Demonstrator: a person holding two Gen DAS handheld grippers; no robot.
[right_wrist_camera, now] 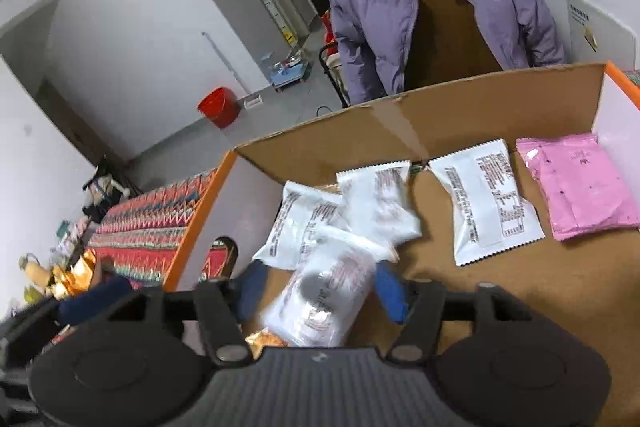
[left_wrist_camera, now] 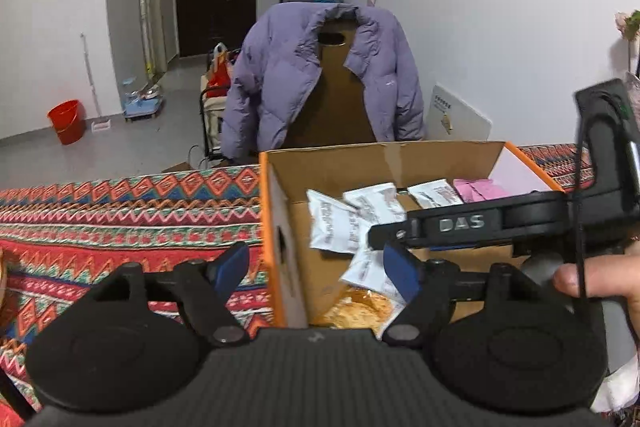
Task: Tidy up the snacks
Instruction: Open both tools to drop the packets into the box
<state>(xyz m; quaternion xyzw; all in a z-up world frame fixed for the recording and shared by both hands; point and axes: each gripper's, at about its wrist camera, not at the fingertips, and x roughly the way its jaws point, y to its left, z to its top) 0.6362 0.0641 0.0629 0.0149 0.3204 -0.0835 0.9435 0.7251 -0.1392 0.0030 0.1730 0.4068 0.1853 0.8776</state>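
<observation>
An open cardboard box [left_wrist_camera: 340,163] with orange edges stands on the patterned tablecloth [left_wrist_camera: 120,211]. Inside lie several white snack packets [left_wrist_camera: 336,223], pink packets [left_wrist_camera: 480,189] at the far right, and an orange snack pack [left_wrist_camera: 360,307] near the front. My left gripper [left_wrist_camera: 316,267] is open, its fingers straddling the box's left wall. My right gripper [right_wrist_camera: 320,291] is open over the box [right_wrist_camera: 360,131], with a blurred white packet [right_wrist_camera: 324,299] between its blue fingers [right_wrist_camera: 390,291]. White packets [right_wrist_camera: 484,199] and pink packets [right_wrist_camera: 580,187] lie beyond it. The right gripper [left_wrist_camera: 384,235] also reaches in from the right in the left wrist view.
A hand [left_wrist_camera: 592,279] holds the right gripper's handle. A purple jacket [left_wrist_camera: 320,75] hangs on a chair behind the table. A red bucket [left_wrist_camera: 66,121] stands on the floor at the left. More gold-wrapped snacks [right_wrist_camera: 68,275] sit on the table left of the box.
</observation>
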